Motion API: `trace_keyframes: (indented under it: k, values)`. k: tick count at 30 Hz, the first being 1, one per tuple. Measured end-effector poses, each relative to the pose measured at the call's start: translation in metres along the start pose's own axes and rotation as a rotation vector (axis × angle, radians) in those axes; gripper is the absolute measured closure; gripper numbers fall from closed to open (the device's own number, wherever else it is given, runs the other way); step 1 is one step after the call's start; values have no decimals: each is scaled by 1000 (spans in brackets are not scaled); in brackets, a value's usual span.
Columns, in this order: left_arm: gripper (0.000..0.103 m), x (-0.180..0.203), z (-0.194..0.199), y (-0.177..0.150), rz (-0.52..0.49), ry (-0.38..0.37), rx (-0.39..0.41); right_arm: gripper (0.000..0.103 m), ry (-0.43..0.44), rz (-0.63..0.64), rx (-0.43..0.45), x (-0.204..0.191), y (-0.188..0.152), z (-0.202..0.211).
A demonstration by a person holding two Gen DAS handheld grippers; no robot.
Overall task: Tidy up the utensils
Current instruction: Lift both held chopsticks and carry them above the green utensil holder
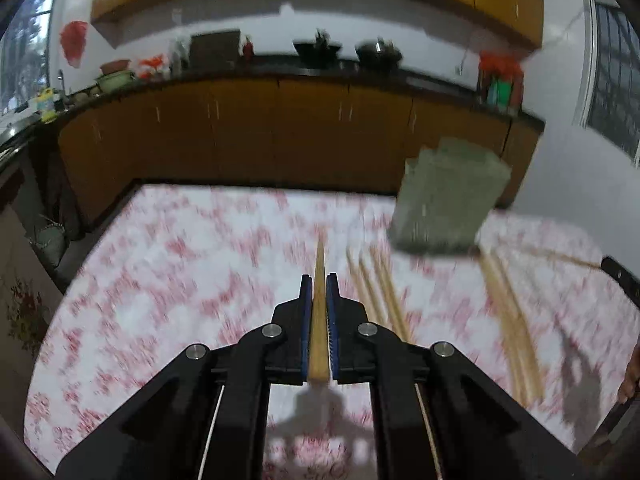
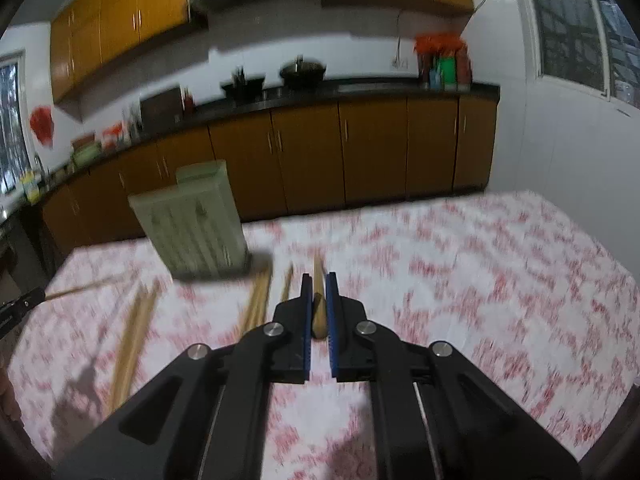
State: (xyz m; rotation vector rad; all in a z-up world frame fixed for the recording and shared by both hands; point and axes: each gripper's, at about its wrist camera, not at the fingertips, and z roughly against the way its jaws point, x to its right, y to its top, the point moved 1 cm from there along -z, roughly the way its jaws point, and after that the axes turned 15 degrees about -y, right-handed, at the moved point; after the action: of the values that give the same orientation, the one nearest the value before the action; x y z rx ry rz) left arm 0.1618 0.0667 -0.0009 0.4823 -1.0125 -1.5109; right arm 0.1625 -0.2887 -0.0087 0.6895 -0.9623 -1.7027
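Observation:
Both views are motion-blurred. My left gripper (image 1: 319, 280) is shut on a wooden chopstick (image 1: 319, 312) that runs forward between its blue pads, above the tablecloth. My right gripper (image 2: 318, 280) is shut on another wooden chopstick (image 2: 319, 312), its thick end between the pads. A pale green slotted utensil holder (image 1: 446, 200) stands on the table, right of the left gripper; in the right wrist view the holder (image 2: 196, 224) is to the left. Several loose chopsticks (image 1: 378, 292) lie on the cloth near the holder, and show in the right wrist view (image 2: 134, 336) too.
The table has a white cloth with red flowers (image 1: 180, 264). Beyond its far edge are brown kitchen cabinets (image 1: 248, 136) and a dark counter with pots. The other gripper's tip (image 1: 620, 276) shows at the right edge, and at the left edge (image 2: 20, 306) in the right wrist view.

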Motion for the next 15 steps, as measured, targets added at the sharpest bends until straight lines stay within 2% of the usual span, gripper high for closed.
trace_keyframes:
  k: [5,15]
  values:
    - [95,1,14,29,7,3,84,95,7,-36,71,5,22,14]
    - [95,-1,16,49,-8,26,121,95,18,-35,129,-5,48,16]
